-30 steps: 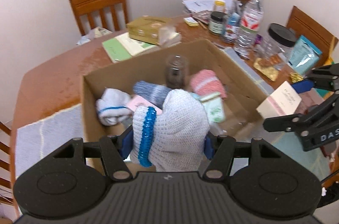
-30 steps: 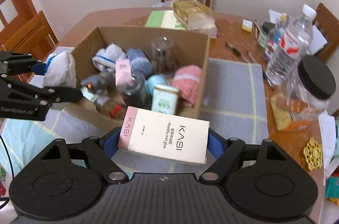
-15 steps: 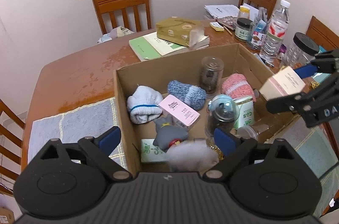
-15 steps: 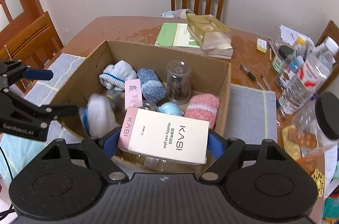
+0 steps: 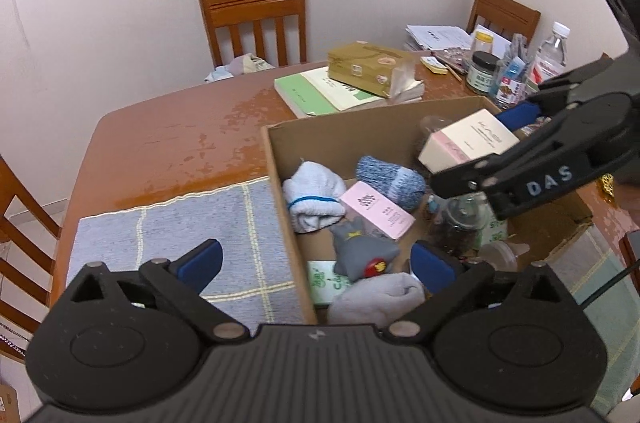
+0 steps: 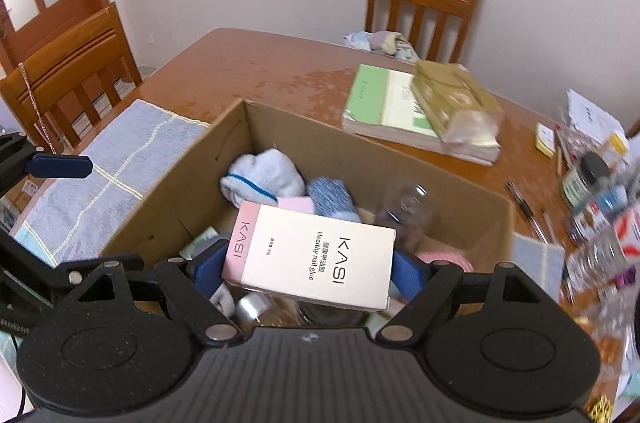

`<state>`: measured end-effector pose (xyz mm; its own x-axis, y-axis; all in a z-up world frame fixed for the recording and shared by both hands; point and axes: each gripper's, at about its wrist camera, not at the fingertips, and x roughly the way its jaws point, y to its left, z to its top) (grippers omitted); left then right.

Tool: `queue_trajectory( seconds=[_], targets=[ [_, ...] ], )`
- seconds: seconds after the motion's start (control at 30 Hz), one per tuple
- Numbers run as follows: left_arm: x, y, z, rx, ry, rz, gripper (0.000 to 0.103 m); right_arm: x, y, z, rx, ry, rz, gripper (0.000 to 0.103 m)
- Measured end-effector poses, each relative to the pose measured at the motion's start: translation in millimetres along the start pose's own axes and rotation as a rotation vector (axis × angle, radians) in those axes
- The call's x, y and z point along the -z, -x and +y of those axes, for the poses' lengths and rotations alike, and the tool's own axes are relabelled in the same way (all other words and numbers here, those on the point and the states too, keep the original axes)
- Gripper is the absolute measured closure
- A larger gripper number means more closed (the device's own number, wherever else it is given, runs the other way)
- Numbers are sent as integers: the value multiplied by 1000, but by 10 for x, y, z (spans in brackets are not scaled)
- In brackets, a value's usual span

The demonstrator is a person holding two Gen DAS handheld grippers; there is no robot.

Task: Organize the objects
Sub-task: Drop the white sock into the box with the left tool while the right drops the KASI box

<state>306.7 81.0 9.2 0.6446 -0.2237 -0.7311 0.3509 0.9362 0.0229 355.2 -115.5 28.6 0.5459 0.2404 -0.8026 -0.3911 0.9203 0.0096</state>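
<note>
Over the carton (image 6: 460, 183) on the counter (image 5: 180, 143), a box (image 6: 316, 259) is clamped by the right gripper (image 6: 310, 269); dropped, it could be tipped onto the jar (image 6: 404, 207) below. The left gripper (image 5: 316, 263), jaws just spread wide, is empty, the sock (image 5: 376, 297) lying inside, nearly under one fingertip.

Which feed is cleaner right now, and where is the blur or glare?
Left wrist view: sharp; cardboard box and grey plush crisp, fisheye bending at the edges, ceiling-light sheen on the table. Right wrist view: KASI box readable, but the bottles and jars at the right edge are smeared by motion blur.
</note>
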Motion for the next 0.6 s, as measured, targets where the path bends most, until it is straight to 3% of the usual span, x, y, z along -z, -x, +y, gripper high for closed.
queue_trajectory(
  seconds=[0.07, 0.13, 0.4, 0.6],
  targets=[
    [18, -2, 40, -12, 7, -3, 2, -65, -63, 52, -1, 9, -8, 15],
    [25, -4, 77, -22, 7, -5, 2, -109, -116, 89, 8, 12, -18, 0],
    [55, 23, 69, -76, -4, -26, 2, -103, -94, 134, 36, -12, 8, 0],
    [3, 16, -22, -64, 44, 1, 1, 81, 50, 66, 138, -79, 73, 0]
  ],
)
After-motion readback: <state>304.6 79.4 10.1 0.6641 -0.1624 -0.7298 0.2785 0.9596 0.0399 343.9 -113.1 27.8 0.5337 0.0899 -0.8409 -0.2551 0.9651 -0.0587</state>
